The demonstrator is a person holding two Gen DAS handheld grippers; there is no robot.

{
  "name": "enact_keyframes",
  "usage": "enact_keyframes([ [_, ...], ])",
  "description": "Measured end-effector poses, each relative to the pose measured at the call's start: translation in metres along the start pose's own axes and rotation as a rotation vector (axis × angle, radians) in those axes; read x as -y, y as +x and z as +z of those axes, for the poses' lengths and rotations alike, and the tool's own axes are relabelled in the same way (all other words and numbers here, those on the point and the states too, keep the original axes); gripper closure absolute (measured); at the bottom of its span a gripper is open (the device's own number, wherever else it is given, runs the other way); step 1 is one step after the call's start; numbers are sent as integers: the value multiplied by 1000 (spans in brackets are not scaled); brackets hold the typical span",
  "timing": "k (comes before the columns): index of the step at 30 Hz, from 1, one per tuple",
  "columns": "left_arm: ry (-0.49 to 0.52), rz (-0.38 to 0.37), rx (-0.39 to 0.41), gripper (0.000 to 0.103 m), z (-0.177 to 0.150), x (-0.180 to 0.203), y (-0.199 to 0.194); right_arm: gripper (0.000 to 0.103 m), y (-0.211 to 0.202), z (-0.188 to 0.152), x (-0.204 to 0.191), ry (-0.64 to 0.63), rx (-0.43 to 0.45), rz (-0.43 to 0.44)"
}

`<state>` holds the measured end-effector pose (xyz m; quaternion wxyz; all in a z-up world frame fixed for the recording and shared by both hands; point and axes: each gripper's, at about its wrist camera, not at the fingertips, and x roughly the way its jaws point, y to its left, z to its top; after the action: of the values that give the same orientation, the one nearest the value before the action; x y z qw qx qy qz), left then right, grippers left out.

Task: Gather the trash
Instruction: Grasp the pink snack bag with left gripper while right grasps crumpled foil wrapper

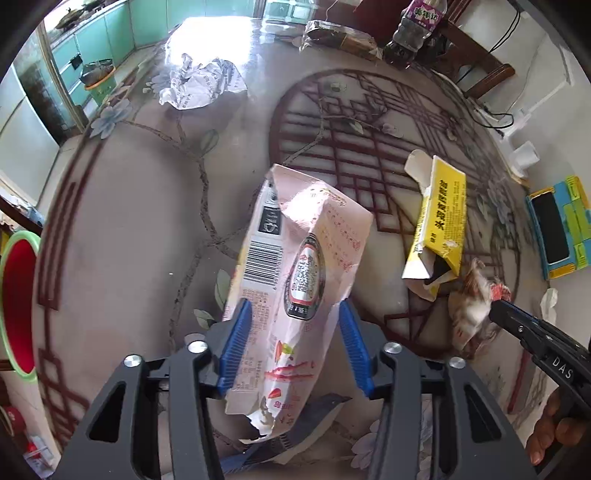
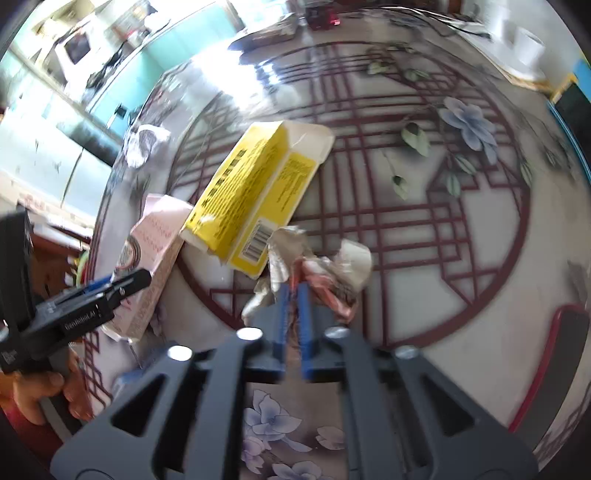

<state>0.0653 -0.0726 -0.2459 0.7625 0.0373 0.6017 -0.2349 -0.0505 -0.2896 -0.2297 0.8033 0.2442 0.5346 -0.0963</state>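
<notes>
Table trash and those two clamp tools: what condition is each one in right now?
Pink crumpled snack bag: torn at one end, held between the fingers of the left gripper.
Yellow cardboard box: both end flaps open, lying on the table.
Crumpled brownish wrapper: pinched by the right gripper.
White crumpled paper: lying loose on the table.
Dark soda bottle: upright, almost empty.

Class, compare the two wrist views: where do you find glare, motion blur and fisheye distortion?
Left wrist view: mostly sharp; strong glare whitens the table's far edge beside the crumpled paper; the crumpled wrapper in the right tongs is smeared. Right wrist view: blurred overall, glare across the far tabletop, yellow box lettering soft. Both bend the lattice pattern and darken at the corners.
</notes>
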Motion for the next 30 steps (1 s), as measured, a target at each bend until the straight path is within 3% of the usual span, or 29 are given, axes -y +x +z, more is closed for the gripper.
enact_keyframes([
  [1, 7, 6, -6, 75, 0, 0, 1, 46, -2, 1, 2, 16, 8, 2],
  [2, 14, 8, 4, 76, -1, 1, -1, 40, -5, 1, 5, 32, 26, -5],
  [7, 13, -24, 54, 78, 0, 2, -26, 33, 5, 4, 13, 40, 20, -69],
  [11, 22, -33, 95, 78, 1, 1, -48, 33, 15, 5, 12, 49, 6, -52],
  [13, 18, -34, 109, 78, 2, -3, -56, 37, 17, 5, 4, 12, -1, -56],
  [15, 12, -39, 117, 78, 0, -8, -63, 49, 22, 3, -3, -12, -29, -41],
  [16, 12, -40, 121, 78, 0, -9, -64, 59, 23, 1, -7, -16, -43, -28],
  [17, 13, -38, 127, 78, -1, -11, -66, 63, 26, 0, -12, -29, -56, -20],
  [22, 7, -40, 110, 79, -7, -24, -65, 68, 23, -5, -30, -67, -48, -31],
  [30, 0, -65, 128, 80, -17, -43, -79, 68, -11, -7, -44, -51, 37, -42],
])
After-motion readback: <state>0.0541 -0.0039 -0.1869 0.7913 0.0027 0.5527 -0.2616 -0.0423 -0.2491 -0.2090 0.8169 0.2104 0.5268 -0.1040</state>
